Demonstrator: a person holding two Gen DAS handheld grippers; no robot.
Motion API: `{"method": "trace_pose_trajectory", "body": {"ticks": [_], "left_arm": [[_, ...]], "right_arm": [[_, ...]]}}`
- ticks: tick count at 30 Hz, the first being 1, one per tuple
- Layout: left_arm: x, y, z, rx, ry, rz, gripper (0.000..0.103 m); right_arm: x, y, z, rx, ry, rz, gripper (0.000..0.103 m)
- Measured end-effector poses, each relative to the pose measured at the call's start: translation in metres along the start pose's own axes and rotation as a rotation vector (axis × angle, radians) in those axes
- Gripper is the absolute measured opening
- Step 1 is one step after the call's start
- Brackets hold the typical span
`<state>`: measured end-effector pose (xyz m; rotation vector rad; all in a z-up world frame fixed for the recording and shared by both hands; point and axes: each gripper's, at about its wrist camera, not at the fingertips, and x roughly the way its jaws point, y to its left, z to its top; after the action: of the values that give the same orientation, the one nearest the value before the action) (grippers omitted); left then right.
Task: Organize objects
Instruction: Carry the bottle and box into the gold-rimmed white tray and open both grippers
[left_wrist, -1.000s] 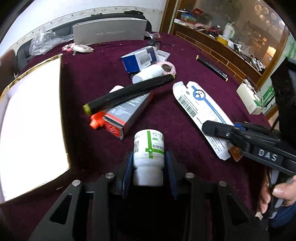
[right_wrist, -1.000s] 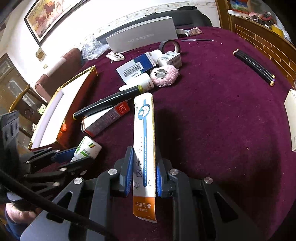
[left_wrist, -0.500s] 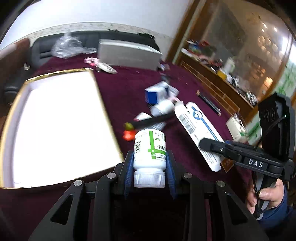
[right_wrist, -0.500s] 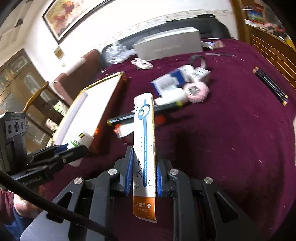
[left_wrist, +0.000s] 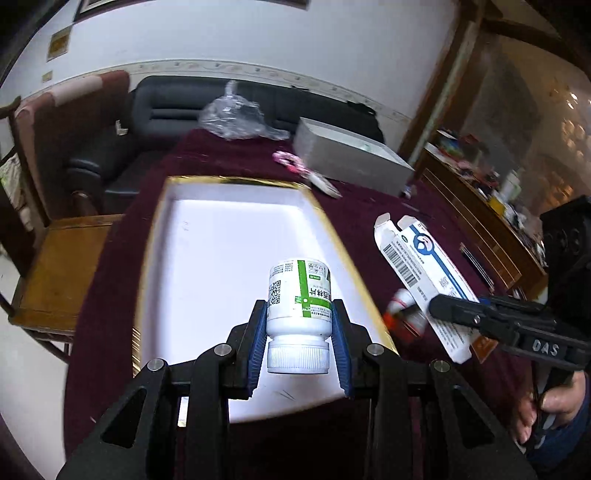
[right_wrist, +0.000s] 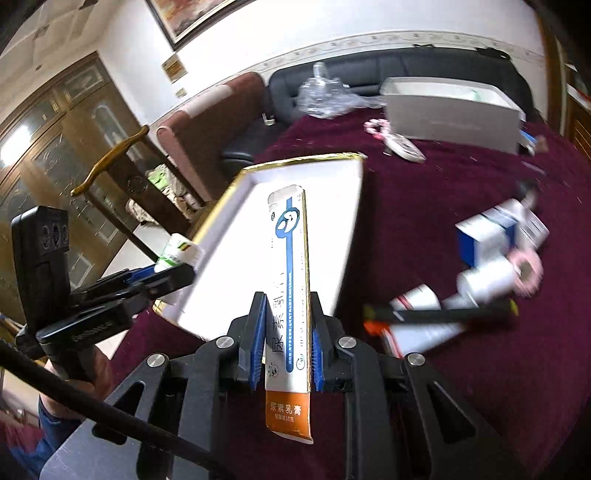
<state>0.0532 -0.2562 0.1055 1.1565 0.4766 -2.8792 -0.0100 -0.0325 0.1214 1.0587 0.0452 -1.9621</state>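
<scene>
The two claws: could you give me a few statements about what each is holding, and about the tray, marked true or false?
1. The left claw grips a white pill bottle. True.
2. The bottle's cap points away from the camera. False: it points toward it.
3. The right claw holds a long carton. True.
4. The gold-rimmed tray already holds several items. False: its white inside shows nothing lying in it.
5. The carton's near end is orange. True.

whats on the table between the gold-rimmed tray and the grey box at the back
A pink and white item lies on the maroon cloth between the gold-rimmed tray and the grey box; both wrist views show it.
</scene>
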Motion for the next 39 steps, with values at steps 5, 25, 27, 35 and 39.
{"method": "trace_pose_trajectory", "body": {"ticks": [5,25,27,35,39], "left_arm": [[0.024,0.029,0.030,-0.016,0.029,0.034,0.029],[0.136,0.116,0.081,-0.215,0.143,0.086,0.029],[0.138,0.119,0.079,-0.206,0.145,0.112,0.029],[0.140,0.125,0.082,-0.224,0.131,0.107,0.029],[0.141,0.129,0.084,-0.253,0.123,0.071,0.029]], "right_arm": [[0.040,0.013,0.034,0.026,0.055,0.026,0.018],[0.192,0.000,0.107,0.186,0.179,0.022,0.018],[0.199,0.001,0.107,0.175,0.178,0.015,0.018],[0.218,-0.001,0.106,0.177,0.192,0.003,0.018],[0.220,-0.001,0.105,0.174,0.187,-0.001,0.018]]}}
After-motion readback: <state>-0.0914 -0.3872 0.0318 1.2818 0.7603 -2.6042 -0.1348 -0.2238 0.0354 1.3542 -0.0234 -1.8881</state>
